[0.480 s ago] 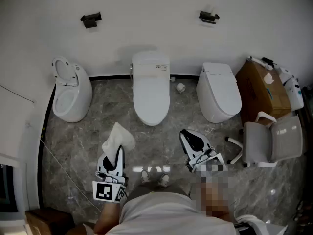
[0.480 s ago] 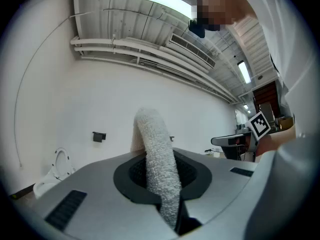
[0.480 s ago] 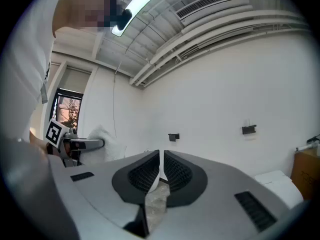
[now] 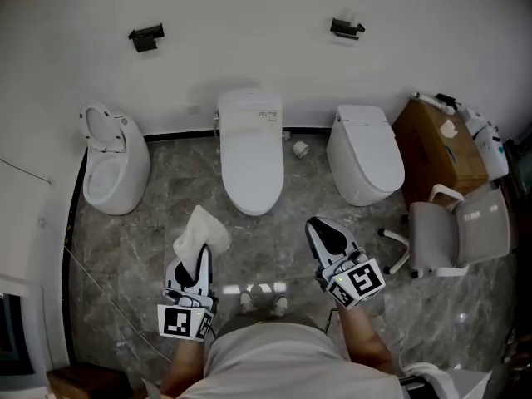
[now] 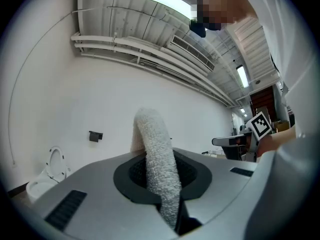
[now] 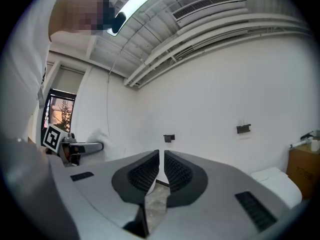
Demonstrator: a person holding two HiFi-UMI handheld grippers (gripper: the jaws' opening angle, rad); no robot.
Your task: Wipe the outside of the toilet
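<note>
Head view: a grey marbled stone floor (image 4: 158,223) meets a plain white wall (image 4: 249,48) that carries two small dark fixtures. Three glossy white toilets stand along the wall. The left toilet (image 4: 112,173) is rounded and has its lid raised. The middle toilet (image 4: 251,160), with its lid down, sits at centre frame, well apart from both grippers. The right toilet (image 4: 366,156) is also closed. At the right edge are a brown cardboard box (image 4: 432,152) and a pale swivel chair (image 4: 457,235). At lower centre, the left gripper (image 4: 199,256) is clamped on a crumpled white cloth (image 4: 201,231), and the right gripper (image 4: 322,229) carries nothing.

Left gripper view: the left gripper (image 5: 161,160) pinches a fluffy terry cloth (image 5: 150,134) that curls upward out of its jaws. The open-lidded toilet (image 5: 47,171) shows at lower left, under a ceiling of white ducts and strip lamps.

Right gripper view: the right gripper (image 6: 161,156) has its ribbed dark jaws drawn almost together, with only a thin slit between them and nothing in it. A white toilet (image 6: 277,181) and the cardboard box (image 6: 302,166) sit at lower right.
</note>
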